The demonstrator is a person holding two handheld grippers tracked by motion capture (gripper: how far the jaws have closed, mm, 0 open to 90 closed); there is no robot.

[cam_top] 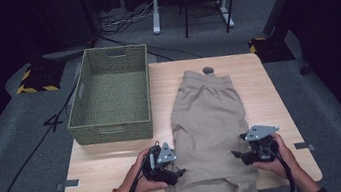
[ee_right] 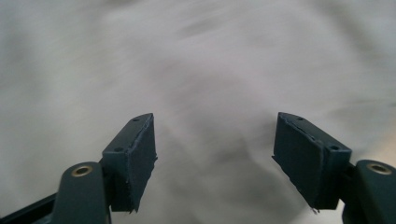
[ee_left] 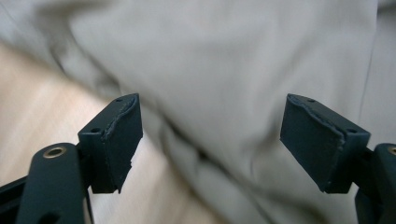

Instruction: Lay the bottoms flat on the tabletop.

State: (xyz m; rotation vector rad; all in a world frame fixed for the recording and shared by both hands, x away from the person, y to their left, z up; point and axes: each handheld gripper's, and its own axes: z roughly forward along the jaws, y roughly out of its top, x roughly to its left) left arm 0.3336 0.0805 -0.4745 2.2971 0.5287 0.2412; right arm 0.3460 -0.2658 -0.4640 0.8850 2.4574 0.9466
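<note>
High view: the left gripper (cam_top: pixel 178 171), held in the person's left hand (cam_top: pixel 142 180), sits at the left edge of the beige shorts (cam_top: pixel 210 120) near their hem, its jaws standing wide with nothing pinched. Left gripper view shows both pads (ee_left: pixel 122 140) spread apart above the cloth's folded edge, with bare table (ee_left: pixel 32 121) to one side. Across the garment, the right gripper (cam_top: pixel 240 154), in the right hand (cam_top: pixel 278 159), rests at the shorts' right edge, also near the hem; its jaws are wide too, and the right gripper view shows pale fabric between and beyond the pads (ee_right: pixel 135 158), none of it clamped. The shorts lie flat on the wooden table (cam_top: pixel 117 159), waistband toward the far edge and hem hanging slightly over the near edge. A small dark round object (cam_top: pixel 208 70) sits just beyond the waistband. Left of the shorts, a green woven basket (cam_top: pixel 112 129) stands on the table's far left corner, overhanging it. Grey carpet (cam_top: pixel 336 103) surrounds the table.
</note>
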